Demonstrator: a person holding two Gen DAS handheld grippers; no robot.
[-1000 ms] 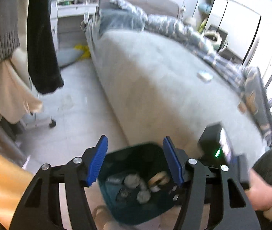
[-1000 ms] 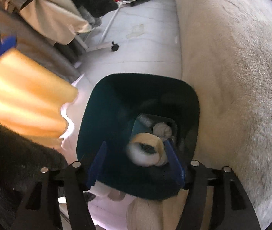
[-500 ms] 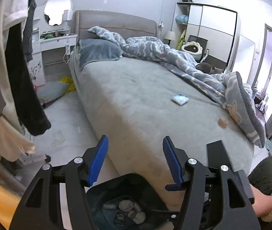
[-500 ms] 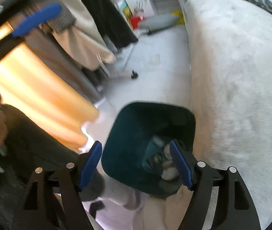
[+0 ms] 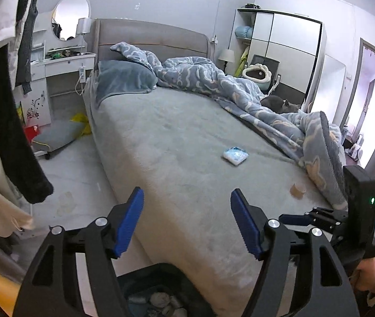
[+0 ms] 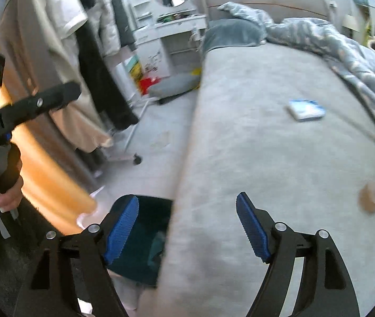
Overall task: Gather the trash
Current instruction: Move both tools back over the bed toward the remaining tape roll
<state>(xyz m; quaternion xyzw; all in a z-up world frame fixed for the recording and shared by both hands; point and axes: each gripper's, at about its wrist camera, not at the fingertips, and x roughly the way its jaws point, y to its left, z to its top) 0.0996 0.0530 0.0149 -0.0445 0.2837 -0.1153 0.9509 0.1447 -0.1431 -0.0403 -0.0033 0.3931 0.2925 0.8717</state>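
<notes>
Grey bed (image 5: 176, 142) now ahead, bin (image 6: 145, 240) lower in view, both tools (image 5: 187, 222) (image 6: 187, 227) freshly spread wider, empty.

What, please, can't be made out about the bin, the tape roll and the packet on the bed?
- Bin: cut off by the left view's bottom edge; in the right view the bed hides its far side.
- Tape roll: blurred in the right view, small in the left.
- Packet: print too small to read.

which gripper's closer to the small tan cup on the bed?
Right, as far as the views show. The right gripper hangs open over the bed edge with the tan cup just off to its right. The left gripper, also open, sits further left, above the bin.
</notes>
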